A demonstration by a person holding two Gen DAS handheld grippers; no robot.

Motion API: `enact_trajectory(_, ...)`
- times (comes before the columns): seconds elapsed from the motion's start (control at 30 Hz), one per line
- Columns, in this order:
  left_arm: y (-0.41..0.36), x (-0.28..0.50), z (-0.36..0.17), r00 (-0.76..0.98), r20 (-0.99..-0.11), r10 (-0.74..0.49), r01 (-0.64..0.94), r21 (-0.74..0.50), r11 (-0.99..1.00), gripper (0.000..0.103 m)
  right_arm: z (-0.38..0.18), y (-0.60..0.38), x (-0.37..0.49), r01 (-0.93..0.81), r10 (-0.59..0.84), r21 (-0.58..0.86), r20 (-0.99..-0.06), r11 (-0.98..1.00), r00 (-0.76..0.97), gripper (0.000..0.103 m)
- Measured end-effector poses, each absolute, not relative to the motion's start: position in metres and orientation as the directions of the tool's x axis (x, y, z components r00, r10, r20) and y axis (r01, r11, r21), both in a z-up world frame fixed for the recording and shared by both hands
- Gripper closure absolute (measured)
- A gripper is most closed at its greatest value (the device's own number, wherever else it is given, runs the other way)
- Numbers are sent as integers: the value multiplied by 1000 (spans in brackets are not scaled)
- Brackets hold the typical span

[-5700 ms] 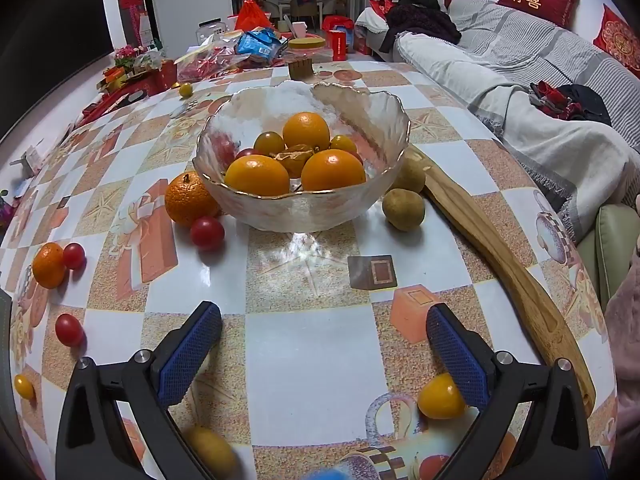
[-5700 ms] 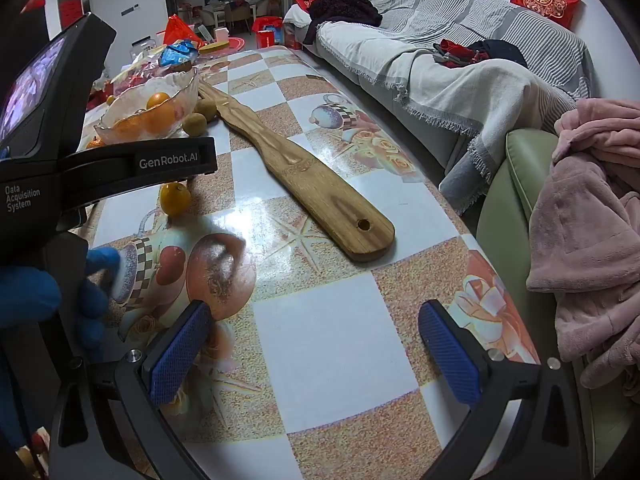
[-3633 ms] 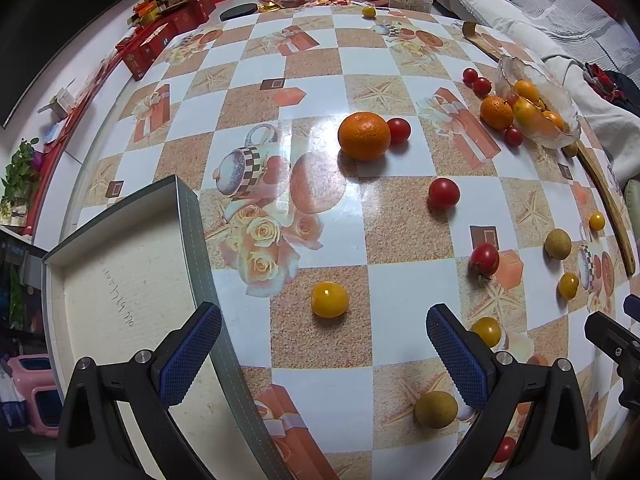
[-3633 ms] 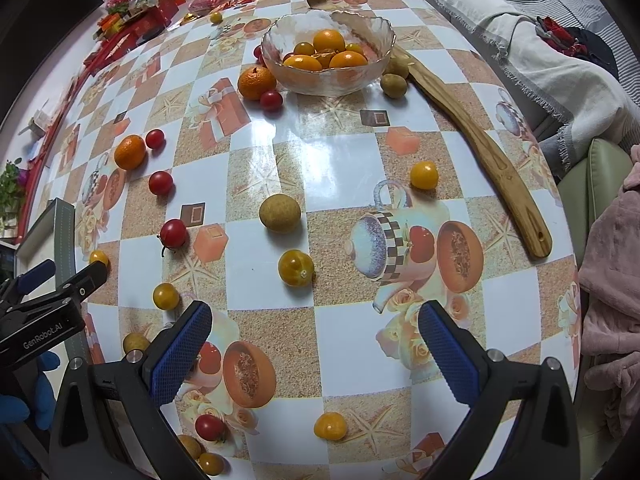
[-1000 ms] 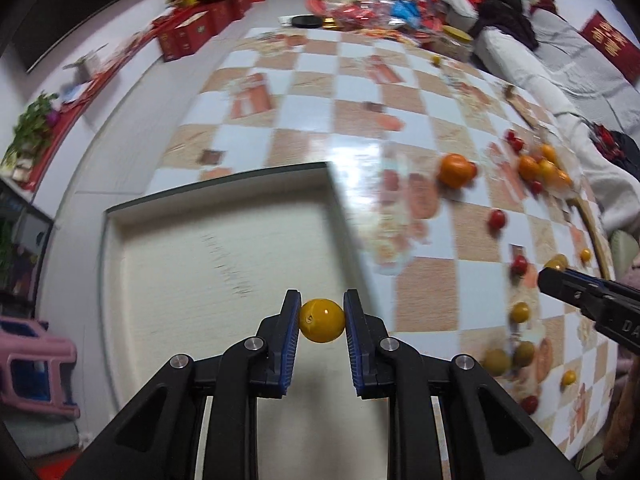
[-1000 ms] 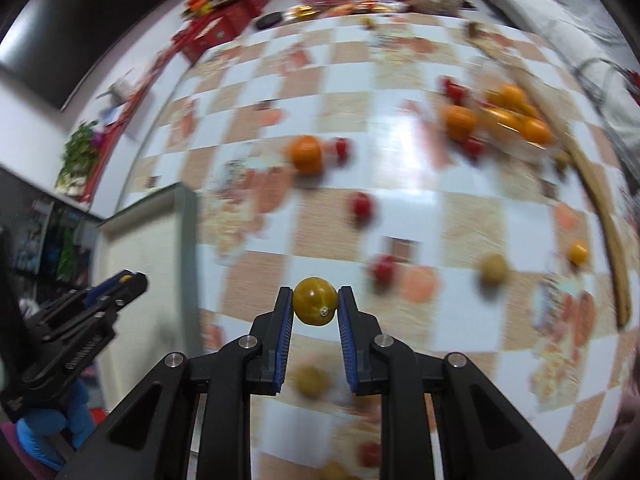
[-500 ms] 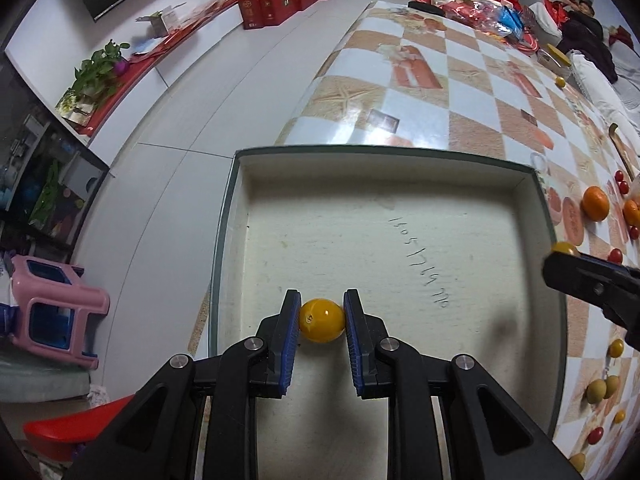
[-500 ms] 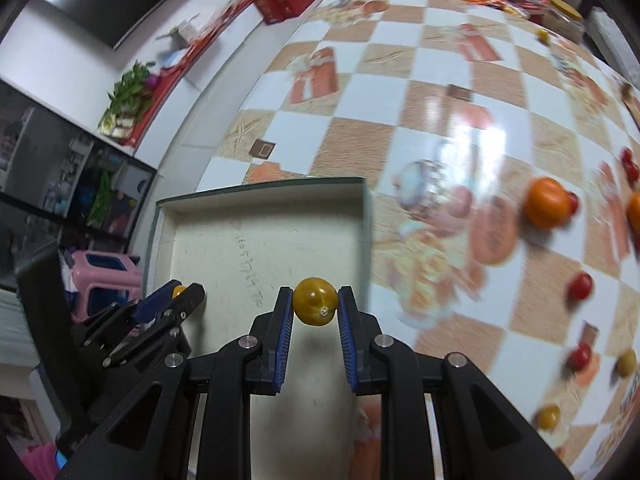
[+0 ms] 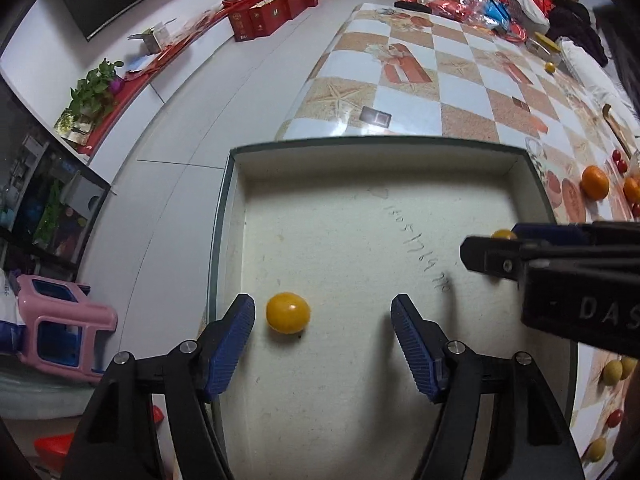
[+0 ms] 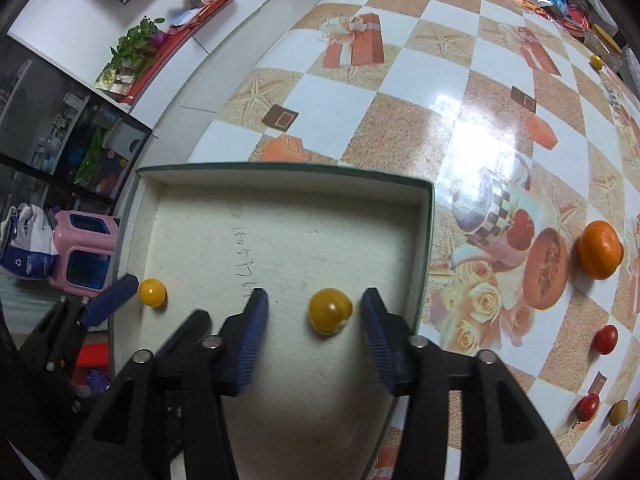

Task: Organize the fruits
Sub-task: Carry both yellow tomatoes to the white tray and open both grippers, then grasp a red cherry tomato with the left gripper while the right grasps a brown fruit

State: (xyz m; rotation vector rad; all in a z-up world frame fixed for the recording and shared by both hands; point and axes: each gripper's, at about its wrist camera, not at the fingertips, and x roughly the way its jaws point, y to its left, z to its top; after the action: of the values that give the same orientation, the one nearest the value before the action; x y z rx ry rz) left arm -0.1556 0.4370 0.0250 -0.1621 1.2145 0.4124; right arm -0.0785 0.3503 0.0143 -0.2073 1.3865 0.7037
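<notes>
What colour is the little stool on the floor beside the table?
Pink, with blue showing inside; the stool shows best in the left wrist view.

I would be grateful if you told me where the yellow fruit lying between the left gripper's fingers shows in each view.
Left wrist: yellow fruit low and left of centre, nearer the left pad.
Right wrist: far left, by the left gripper's blue fingertip.
Shared landmark: the handwritten digits on the box floor.
</notes>
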Motion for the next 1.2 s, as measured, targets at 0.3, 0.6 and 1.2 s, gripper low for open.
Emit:
enact_trajectory(0.3,426,-158,27,271,-936,224,-358,118,926,31,46,326,-80,-542,415,317,-908,778,64,19)
enact_trajectory(0.6,377,-145,46,307,-934,181,-243,107,964,31,63,237,-78,-393,357,267,-917,880,176,18)
enact_trajectory(1.2,234,-59,55,357,-934,-6,24,3,1000,31,41,29,-86,-42,118,111,-963,993,243,18)
